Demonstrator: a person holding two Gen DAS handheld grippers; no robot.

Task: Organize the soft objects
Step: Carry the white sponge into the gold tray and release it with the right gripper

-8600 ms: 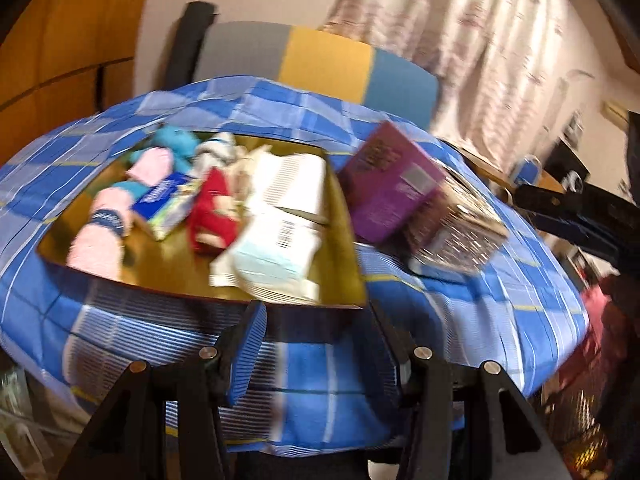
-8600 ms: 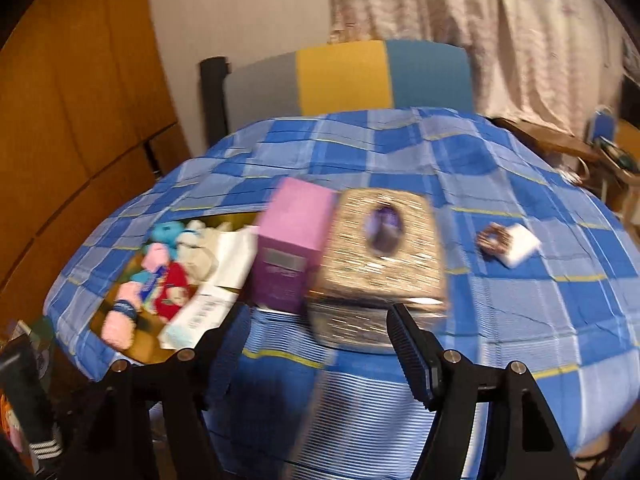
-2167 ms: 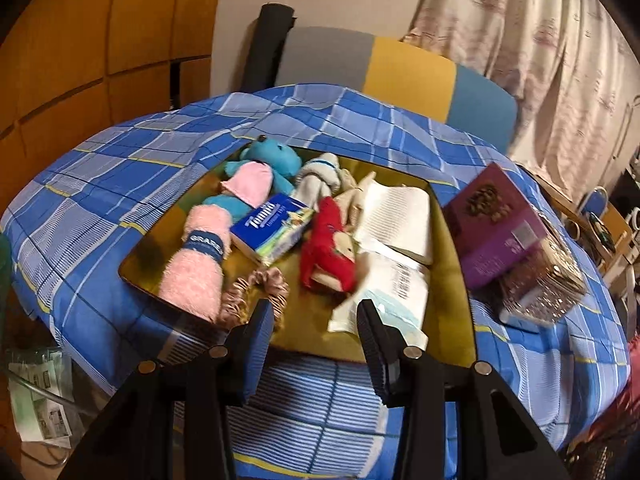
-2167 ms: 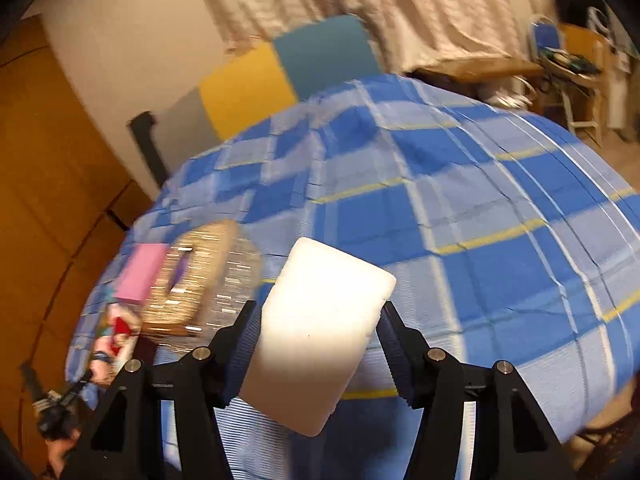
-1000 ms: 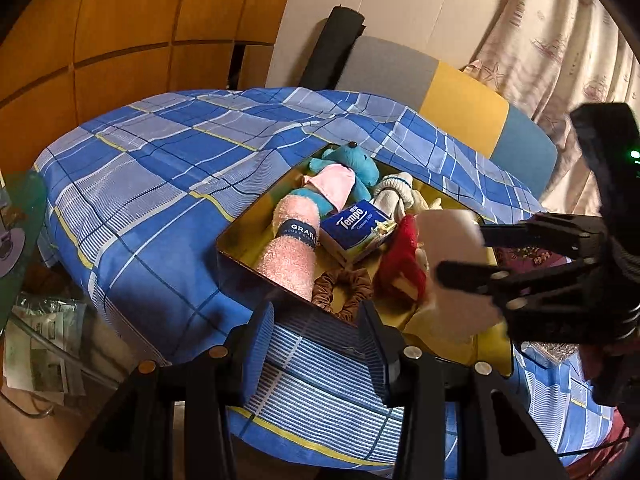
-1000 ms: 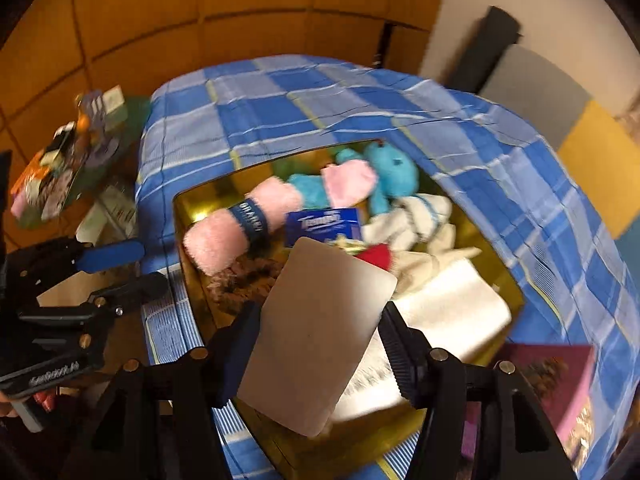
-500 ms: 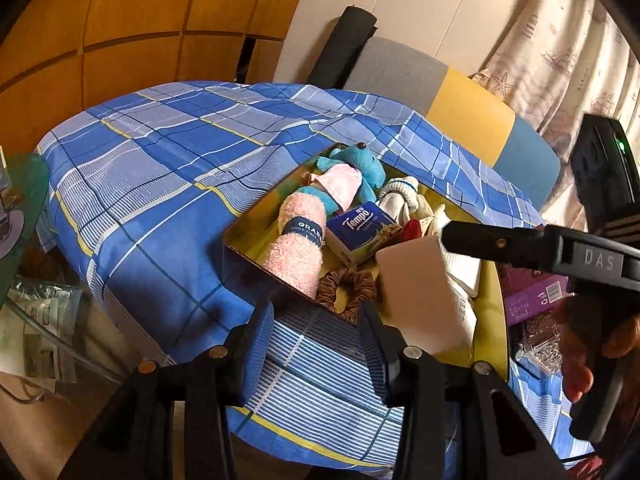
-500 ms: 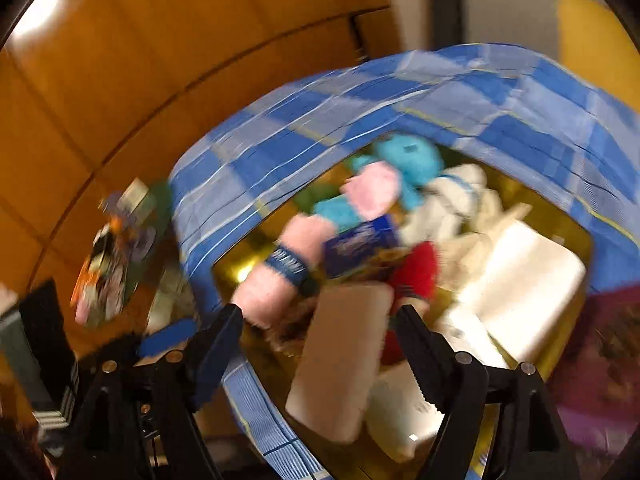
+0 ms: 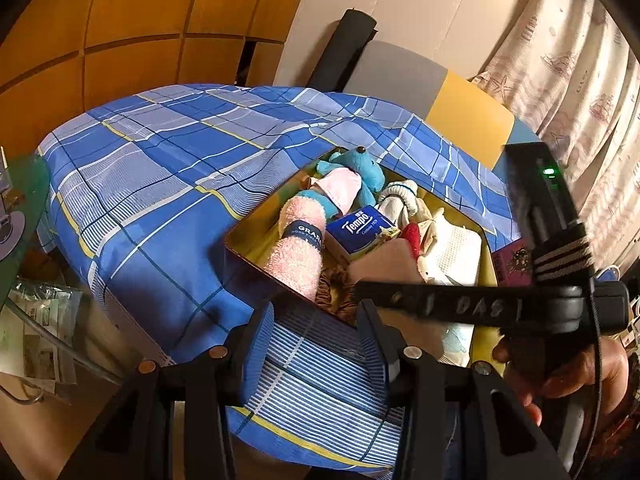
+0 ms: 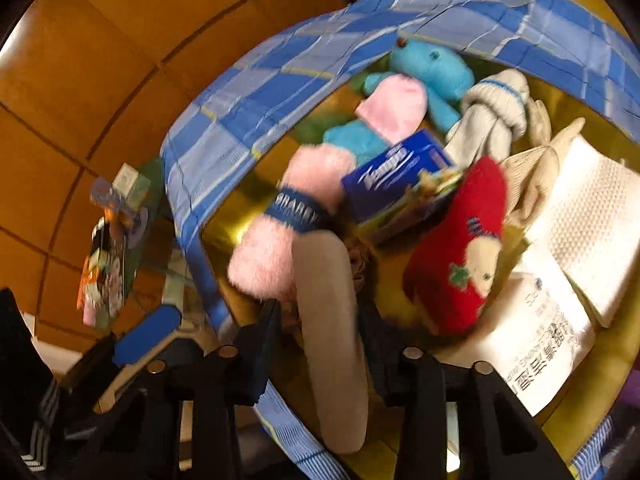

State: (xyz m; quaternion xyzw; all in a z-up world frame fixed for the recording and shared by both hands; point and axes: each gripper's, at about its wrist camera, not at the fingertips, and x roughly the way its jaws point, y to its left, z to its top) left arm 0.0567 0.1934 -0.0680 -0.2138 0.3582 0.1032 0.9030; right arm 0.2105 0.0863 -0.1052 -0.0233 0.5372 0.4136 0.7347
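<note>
Left wrist view: left gripper (image 9: 316, 344) spread, nothing between fingers, parked over near edge of blue checked cloth (image 9: 160, 184), just short of gold tray (image 9: 244, 236). Tray holds pink rolled towel (image 9: 300, 248), blue plush (image 9: 356, 168), tissue pack (image 9: 360, 228), white cloth (image 9: 452, 248). Right gripper's body crosses frame from right, carried by a hand (image 9: 568, 364); pale sponge pad (image 9: 384, 264) visible beyond it, low over tray's near corner. Right wrist view: right gripper (image 10: 320, 344) with jaws closing, sponge pad (image 10: 328, 328) standing edge-on between fingers, gaps visible on both sides, so pads not pressing. Red plush (image 10: 456, 248) and printed white packet (image 10: 548, 332) just beside; frame blurred. Risks, judged: pad tipping onto tray's near rim and sliding off onto cloth if left edge-on; closing jaws re-catching it and dragging it out; pad pressing the scrunchie underneath aside. Surface: cloth-covered table, slippery-looking tray. Room: wood panelling (image 9: 120, 40), patterned curtain (image 9: 580, 60), grey-yellow-blue chair back (image 9: 460, 108), cluttered glass side table (image 10: 112, 240).
</note>
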